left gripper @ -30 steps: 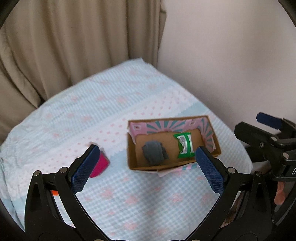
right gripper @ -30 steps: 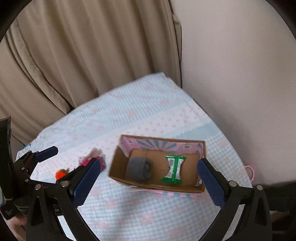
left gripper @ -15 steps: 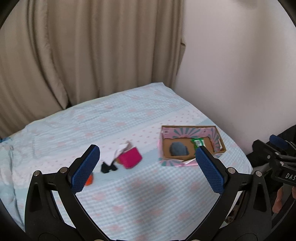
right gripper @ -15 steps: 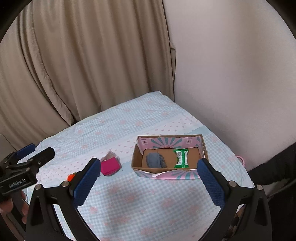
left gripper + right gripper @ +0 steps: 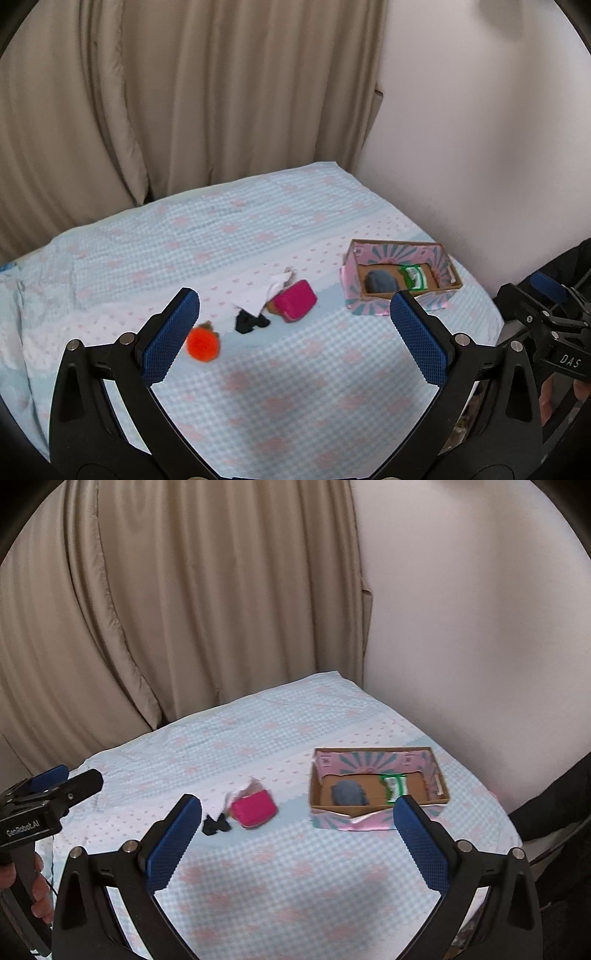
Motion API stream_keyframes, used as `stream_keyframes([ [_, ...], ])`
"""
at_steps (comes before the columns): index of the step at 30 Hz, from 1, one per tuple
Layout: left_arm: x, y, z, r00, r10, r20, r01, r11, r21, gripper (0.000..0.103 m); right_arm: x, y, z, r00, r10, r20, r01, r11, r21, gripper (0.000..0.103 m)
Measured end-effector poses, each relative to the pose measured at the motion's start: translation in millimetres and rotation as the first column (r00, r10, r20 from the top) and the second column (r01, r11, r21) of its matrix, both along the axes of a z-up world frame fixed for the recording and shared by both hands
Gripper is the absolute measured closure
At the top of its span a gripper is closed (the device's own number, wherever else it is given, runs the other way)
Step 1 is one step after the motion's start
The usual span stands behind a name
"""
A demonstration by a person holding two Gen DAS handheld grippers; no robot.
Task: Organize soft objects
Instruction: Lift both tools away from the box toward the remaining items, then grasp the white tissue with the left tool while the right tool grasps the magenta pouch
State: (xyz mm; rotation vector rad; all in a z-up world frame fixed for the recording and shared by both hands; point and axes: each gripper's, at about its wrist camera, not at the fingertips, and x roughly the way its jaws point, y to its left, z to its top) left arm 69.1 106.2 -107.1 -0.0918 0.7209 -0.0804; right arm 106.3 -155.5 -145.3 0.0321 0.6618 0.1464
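A cardboard box with pink patterned flaps sits on the bed at the right. It holds a grey soft item and a green packet. On the bed left of it lie a magenta pouch, a white cloth, a black item and an orange fuzzy ball. My left gripper is open and empty, well back from them. My right gripper is open and empty too.
The bed has a light blue and pink checked cover. Beige curtains hang behind it and a white wall stands at the right. The other gripper shows at each view's edge.
Both grippers have pulled back and up from the box. The box looks smaller and the pouch, cloth, black item and orange ball have come into view.
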Motion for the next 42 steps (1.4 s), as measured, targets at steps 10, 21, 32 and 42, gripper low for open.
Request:
stream_keyframes([
  [10, 64.2, 41.6, -56.0, 0.997, -0.012, -0.074, 0.009, 0.999, -0.035, 0.0, 50.1, 56.9, -52.0, 0.994, 0.022, -0.111, -0.014, 0.998, 0.067, 0.0],
  [21, 171.0, 49.4, -139.9, 0.969, -0.044, -0.242, 0.015, 0.992, -0.123, 0.0, 133.3, 78.8, -131.7, 0.961, -0.029, -0.275, 0.076, 0.984, 0.159, 0.0],
  [32, 258.8, 50.1, -249.5, 0.869, -0.1, -0.484, -0.04, 0.962, -0.27, 0.0, 194.3, 69.4, -238.5, 0.836, -0.135, -0.532, 0.329, 0.9, 0.288, 0.0],
  [42, 307.3, 25.7, -322.3, 0.794, -0.143, -0.59, -0.043, 0.956, -0.29, 0.001, 220.9, 77.6, -306.5, 0.758, -0.149, -0.635, 0.423, 0.853, 0.306, 0.0],
])
